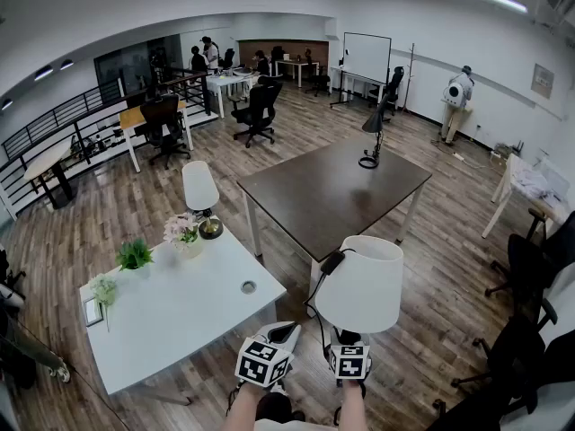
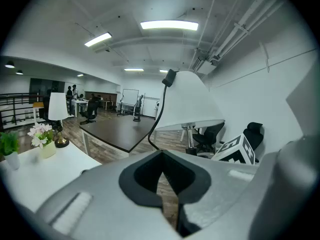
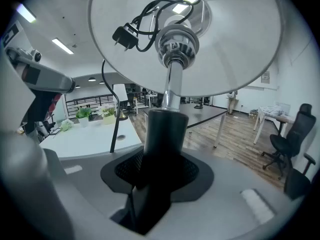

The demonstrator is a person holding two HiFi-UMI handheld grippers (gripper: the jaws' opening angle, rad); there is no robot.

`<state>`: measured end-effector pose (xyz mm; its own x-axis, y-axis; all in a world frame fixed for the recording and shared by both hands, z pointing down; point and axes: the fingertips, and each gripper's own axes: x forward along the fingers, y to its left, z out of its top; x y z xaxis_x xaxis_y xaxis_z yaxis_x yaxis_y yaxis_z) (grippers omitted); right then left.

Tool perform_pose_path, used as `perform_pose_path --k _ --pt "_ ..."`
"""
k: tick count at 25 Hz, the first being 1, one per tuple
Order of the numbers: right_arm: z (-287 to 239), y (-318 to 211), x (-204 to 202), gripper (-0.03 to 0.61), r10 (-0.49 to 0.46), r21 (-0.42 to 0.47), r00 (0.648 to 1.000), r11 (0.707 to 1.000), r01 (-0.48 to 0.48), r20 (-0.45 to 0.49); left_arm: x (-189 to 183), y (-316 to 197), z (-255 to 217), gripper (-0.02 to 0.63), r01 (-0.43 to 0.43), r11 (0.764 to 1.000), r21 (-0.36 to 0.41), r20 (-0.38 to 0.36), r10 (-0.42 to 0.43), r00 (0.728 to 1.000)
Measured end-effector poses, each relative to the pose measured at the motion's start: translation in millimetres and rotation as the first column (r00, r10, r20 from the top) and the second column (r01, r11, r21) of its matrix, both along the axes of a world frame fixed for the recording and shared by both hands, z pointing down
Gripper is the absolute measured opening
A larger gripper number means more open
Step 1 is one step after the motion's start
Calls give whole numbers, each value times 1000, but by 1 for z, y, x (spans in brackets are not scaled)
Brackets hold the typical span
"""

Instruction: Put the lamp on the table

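The lamp (image 1: 362,283) has a white cone shade, a chrome neck and a black stem, with its cord and plug (image 3: 125,36) tucked up inside the shade. My right gripper (image 1: 347,339) is shut on the black stem (image 3: 162,144) and holds the lamp upright above the wood floor, between the two tables. My left gripper (image 1: 284,332) hangs just left of the lamp, jaws together and empty. In the left gripper view the shade (image 2: 187,104) is up and to the right of my left gripper (image 2: 162,184). The white table (image 1: 193,317) is on my left, and the dark table (image 1: 332,191) is ahead.
On the white table stand another white-shaded lamp (image 1: 200,189), a pot of flowers (image 1: 183,233) and small plants (image 1: 134,256). A black desk lamp (image 1: 372,133) stands on the dark table's far side. Black office chairs (image 1: 530,272) line the right; people stand far back.
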<state>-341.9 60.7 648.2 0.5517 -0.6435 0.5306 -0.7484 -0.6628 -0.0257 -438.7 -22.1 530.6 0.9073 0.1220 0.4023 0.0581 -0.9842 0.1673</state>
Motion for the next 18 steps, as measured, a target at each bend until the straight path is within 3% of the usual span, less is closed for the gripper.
perform_pose_path --k 7,18 --pt "-11 2 31 173 24 14 1000 1000 -24 -9 44 -2 -8 0 -15 1000 -26 -26 14 1000" --pt "-20 28 128 175 89 5 996 996 -89 -18 164 9 -7 0 -101 993 -69 -37 98 994"
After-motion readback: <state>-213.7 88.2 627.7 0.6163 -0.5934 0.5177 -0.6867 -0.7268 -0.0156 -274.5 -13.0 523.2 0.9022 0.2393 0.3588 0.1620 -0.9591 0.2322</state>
